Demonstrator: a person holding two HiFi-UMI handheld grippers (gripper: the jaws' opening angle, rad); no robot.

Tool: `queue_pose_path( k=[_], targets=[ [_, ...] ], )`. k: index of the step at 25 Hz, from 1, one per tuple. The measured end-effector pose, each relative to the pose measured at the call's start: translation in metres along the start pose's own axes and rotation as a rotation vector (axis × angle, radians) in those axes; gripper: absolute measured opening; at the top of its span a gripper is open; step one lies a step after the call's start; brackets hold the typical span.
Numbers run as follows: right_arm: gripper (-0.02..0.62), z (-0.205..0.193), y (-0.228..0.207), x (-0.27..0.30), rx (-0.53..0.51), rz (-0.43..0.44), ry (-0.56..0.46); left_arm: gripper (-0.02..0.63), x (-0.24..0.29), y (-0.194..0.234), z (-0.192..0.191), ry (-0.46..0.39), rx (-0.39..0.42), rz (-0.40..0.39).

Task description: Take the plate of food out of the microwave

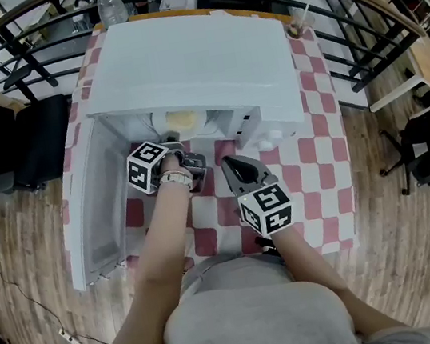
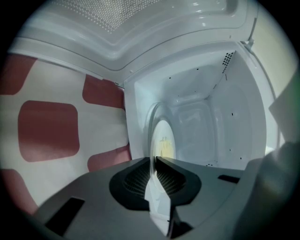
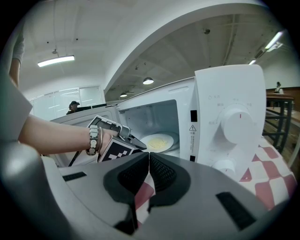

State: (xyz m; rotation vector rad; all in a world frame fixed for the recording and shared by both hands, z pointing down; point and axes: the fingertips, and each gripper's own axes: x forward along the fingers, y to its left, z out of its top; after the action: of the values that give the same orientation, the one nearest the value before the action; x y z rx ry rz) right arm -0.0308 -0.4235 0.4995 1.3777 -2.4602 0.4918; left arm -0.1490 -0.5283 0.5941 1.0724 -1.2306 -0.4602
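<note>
Standing over a table spread with a red-and-white checked cloth, I look down on a white microwave that takes up most of it. Its door is swung wide open to my left. My left gripper reaches into the open cavity. In the left gripper view its jaws are clenched on the near rim of the plate, with only the thin edge of that rim between the dark ribbed pads. The plate is white and sits on the floor of the microwave, fully inside, with a pale yellow patch of food in its middle. My right gripper hangs outside, in front of the control panel and above the cloth. Its jaws are pressed together tip to tip and there is nothing between them. From the right gripper view I can see my left forearm crossing toward the opening, a bracelet on the wrist, and the marker cube just below the hand. Two round white dials sit one above the other on the panel to the right of the cavity. Behind the microwave, at the far edge of the table, a clear bottle stands on the left. A small cup with a straw stands at the right corner.
</note>
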Motion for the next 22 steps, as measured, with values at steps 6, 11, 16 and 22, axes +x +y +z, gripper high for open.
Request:
queue_pose_path(
  k=[6, 11, 16, 22],
  targets=[
    [0.026, 0.002, -0.001, -0.003, 0.001, -0.008, -0.009, 0.040, -0.002, 0.000, -0.002, 0.007, -0.031, -0.008],
    [0.026, 0.002, -0.005, -0.004, 0.008, -0.019, -0.016, 0.031, -0.006, -0.005, -0.001, 0.009, -0.030, -0.045],
    [0.026, 0.002, -0.003, -0.004, 0.011, -0.019, -0.020, 0.021, -0.008, -0.012, 0.001, 0.002, -0.022, -0.105],
    [0.026, 0.005, -0.001, -0.007, 0.007, -0.016, -0.028, 0.017, -0.008, -0.019, -0.002, -0.005, -0.018, -0.214]
  ],
)
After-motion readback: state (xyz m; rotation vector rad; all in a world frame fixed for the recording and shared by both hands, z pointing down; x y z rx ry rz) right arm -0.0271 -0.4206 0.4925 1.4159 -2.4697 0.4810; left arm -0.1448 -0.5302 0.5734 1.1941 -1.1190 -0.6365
